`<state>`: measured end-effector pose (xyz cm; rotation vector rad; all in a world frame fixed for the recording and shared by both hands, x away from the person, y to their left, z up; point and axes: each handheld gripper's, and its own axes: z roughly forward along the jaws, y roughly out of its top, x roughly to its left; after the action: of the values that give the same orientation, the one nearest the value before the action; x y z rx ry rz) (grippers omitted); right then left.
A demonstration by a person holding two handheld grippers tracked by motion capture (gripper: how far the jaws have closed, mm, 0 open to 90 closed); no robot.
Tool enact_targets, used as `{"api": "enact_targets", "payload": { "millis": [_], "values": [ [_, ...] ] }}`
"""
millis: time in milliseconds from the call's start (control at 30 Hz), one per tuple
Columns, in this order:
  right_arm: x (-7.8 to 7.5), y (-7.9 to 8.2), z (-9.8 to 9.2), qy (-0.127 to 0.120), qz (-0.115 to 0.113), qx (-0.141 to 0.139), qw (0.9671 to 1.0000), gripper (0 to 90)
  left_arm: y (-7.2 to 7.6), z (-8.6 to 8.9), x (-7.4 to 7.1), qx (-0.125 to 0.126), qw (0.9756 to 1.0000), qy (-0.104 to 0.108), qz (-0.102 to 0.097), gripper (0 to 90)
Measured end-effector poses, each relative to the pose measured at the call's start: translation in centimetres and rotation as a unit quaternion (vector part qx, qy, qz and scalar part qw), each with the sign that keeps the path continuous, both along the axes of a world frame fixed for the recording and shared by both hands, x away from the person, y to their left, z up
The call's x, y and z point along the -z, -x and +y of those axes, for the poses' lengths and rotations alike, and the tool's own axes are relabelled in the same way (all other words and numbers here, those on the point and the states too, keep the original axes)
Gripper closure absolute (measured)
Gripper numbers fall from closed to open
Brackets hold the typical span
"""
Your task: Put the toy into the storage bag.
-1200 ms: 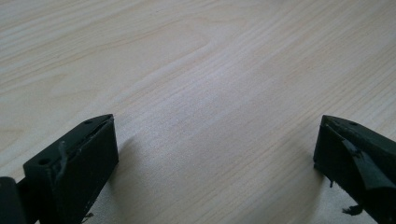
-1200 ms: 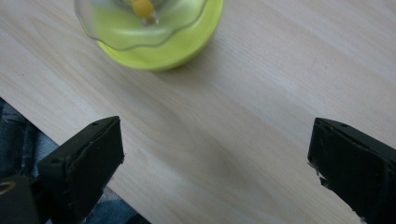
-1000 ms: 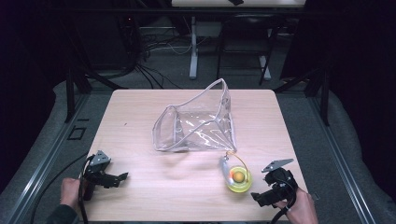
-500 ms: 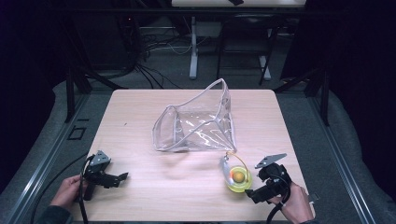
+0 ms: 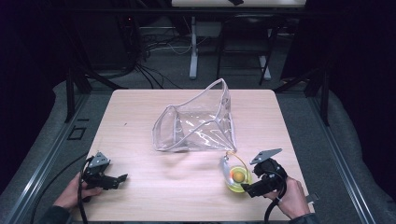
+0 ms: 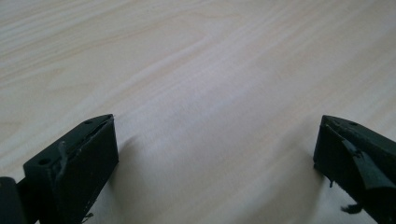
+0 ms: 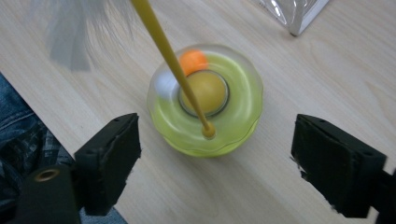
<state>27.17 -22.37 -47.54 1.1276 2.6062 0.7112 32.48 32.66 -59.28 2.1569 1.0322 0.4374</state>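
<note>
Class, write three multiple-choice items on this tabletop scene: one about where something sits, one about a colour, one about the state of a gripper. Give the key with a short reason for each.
1. Where does the clear plastic bag lie?
A. around the middle of the table
B. under the left gripper
C. off the table on the floor

2. What colour is the ring-shaped toy ahead of the right gripper?
A. dark blue
B. yellow-green
C. black

3. How do the jaws of the left gripper stand?
A. shut on the bag
B. shut on the toy
C. open, with bare table between them

Key: 1 A, the high view shows the bag mid-table; 2 B, the right gripper view shows a translucent yellow-green ring with an orange ball inside; 3 C, the left gripper view shows both jaws wide apart over bare wood.
</note>
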Motion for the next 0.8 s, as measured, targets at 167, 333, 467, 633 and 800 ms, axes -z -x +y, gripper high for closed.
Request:
{"api": "enact_targets", "payload": {
  "millis": [167,333,467,633,800],
  "values": [
    [-0.7,0.0,0.4,-0.006,-0.014,-0.013,0.9998,34.9,0.0,0.0,0.0,0.000,1.0000,0.001,0.000,0.0],
    [-1.2,-0.1,0.8,-0.003,-0.024,-0.024,0.9994,51.5,0.0,0.0,0.0,0.000,1.0000,-0.001,0.001,0.0],
    [-1.5,-0.2,1.0,0.006,-0.031,-0.038,0.9988,66.3,0.0,0.0,0.0,0.000,1.0000,0.000,0.000,0.0],
    [-1.6,-0.3,1.0,0.012,-0.026,-0.048,0.9984,75.8,0.0,0.0,0.0,0.000,1.0000,-0.001,0.001,0.0],
    [-2.1,-0.3,1.1,0.013,-0.030,-0.048,0.9983,72.7,0.0,0.0,0.0,0.000,1.0000,0.000,0.000,0.0]
  ]
}}
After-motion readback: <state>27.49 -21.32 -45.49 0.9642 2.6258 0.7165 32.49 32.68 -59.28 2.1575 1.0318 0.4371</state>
